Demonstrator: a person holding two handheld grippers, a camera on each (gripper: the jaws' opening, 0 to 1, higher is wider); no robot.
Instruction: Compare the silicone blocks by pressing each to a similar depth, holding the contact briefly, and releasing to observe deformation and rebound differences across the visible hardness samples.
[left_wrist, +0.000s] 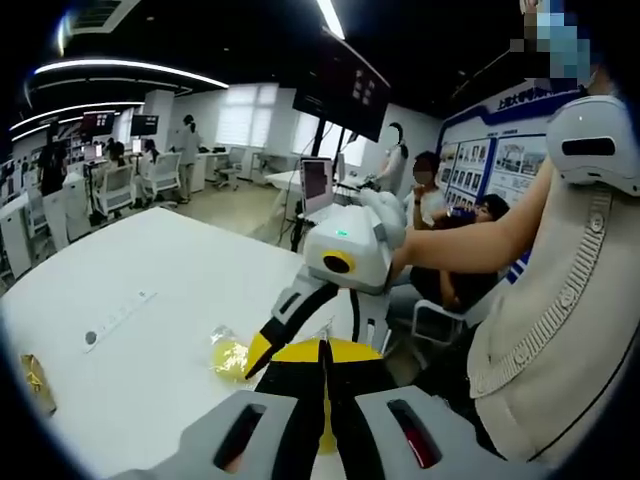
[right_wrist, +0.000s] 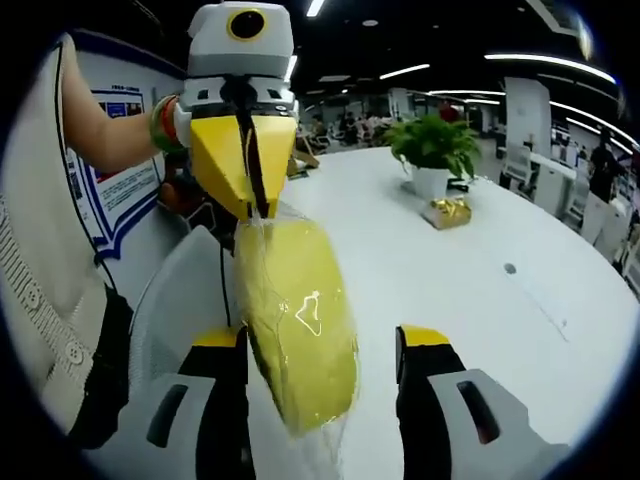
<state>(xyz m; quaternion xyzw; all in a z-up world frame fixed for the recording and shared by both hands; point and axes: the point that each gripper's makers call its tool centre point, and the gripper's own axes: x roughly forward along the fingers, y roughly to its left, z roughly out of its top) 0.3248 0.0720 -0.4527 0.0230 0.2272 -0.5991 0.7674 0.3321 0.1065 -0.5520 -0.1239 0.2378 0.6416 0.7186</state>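
Silicone block: a yellow silicone block (right_wrist: 298, 325), flat and rounded, in clear glossy wrap, hangs on edge just above the white table (right_wrist: 480, 290).
Left gripper: in the right gripper view the left gripper (right_wrist: 250, 205) comes in from above the block, its yellow jaws pressed together, pinching the block's top edge through the wrap.
Right gripper: the right gripper (right_wrist: 325, 345) has its jaws spread wide, one on each side of the block; whether they touch it I cannot tell.
Left gripper view: the left gripper (left_wrist: 326, 352) shows its jaws closed, the yellow block (left_wrist: 350, 352) just past their tips, and the right gripper (left_wrist: 262, 355) meeting it from beyond. A small crumpled yellow wrapper (left_wrist: 230, 357) lies on the table (left_wrist: 160, 290) just beside the block, and a white strip (left_wrist: 120, 318) lies farther off.
Right gripper view: a potted plant (right_wrist: 435, 150) and a gold-wrapped item (right_wrist: 447, 210) stand well beyond the block.
Around: a person's bare forearm (right_wrist: 105, 125) and pale knitted garment (left_wrist: 560, 320) crowd the block's near side; seated people (left_wrist: 440, 200) and desks lie beyond the table.
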